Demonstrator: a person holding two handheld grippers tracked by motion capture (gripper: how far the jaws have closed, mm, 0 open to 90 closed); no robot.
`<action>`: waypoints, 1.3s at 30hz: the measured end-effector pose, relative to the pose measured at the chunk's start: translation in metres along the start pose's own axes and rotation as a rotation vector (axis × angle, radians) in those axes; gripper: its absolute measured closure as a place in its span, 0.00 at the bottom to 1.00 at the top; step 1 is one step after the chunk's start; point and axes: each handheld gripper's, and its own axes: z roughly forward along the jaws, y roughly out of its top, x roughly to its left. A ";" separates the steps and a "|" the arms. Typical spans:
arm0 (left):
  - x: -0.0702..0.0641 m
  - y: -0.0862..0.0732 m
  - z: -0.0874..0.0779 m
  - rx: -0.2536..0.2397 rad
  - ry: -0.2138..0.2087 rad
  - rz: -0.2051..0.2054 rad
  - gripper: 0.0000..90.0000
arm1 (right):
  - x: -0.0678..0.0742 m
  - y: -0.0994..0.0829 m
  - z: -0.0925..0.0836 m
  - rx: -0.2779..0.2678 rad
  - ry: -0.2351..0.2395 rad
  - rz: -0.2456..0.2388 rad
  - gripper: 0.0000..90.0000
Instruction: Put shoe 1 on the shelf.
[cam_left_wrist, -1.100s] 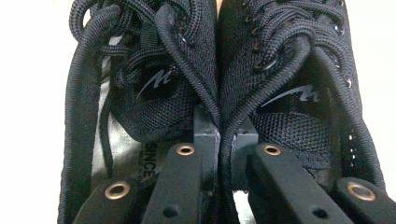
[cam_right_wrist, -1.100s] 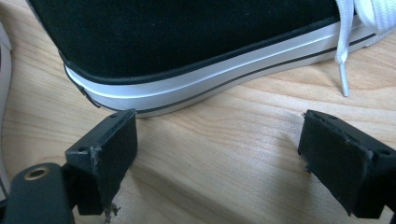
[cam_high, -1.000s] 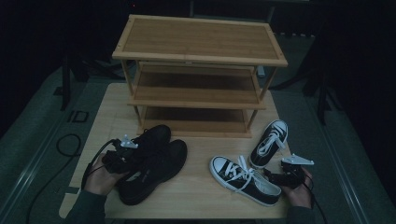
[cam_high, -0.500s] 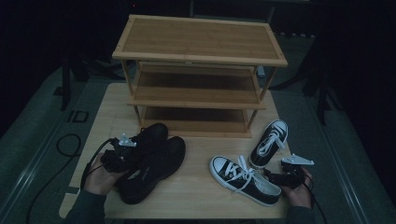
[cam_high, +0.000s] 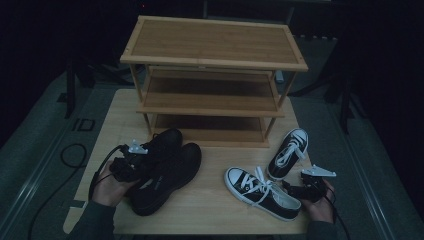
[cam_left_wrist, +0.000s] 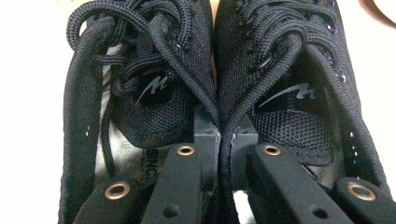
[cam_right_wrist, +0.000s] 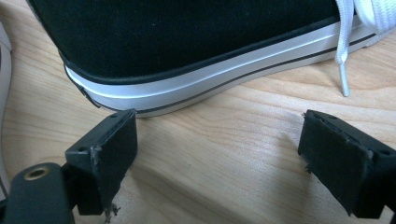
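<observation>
Two black mesh shoes (cam_high: 165, 172), two black-and-white canvas sneakers (cam_high: 262, 192), one three-tier wooden shoe rack (cam_high: 212, 75) and one wooden desk (cam_high: 210, 210).

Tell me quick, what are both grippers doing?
Left gripper: shut on the black mesh shoes, pinching their inner sides together.
Right gripper: open, empty, beside the black canvas sneaker.

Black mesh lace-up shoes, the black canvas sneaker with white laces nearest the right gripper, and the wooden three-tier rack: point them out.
black mesh lace-up shoes (cam_high: 167, 172), high view, upper of the right-hand shoe.
black canvas sneaker with white laces (cam_high: 260, 192), high view, laced middle.
wooden three-tier rack (cam_high: 212, 42), high view, top shelf.
</observation>
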 end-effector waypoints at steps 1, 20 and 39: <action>0.000 0.001 0.000 -0.001 0.001 0.002 0.95 | 0.000 0.000 0.000 0.000 0.000 0.000 0.13; -0.004 0.024 0.002 -0.022 -0.003 0.014 0.95 | 0.000 0.000 0.000 0.000 0.002 -0.002 0.13; -0.006 0.041 0.013 -0.032 0.016 0.001 0.95 | 0.000 0.000 0.000 0.000 0.004 -0.003 0.13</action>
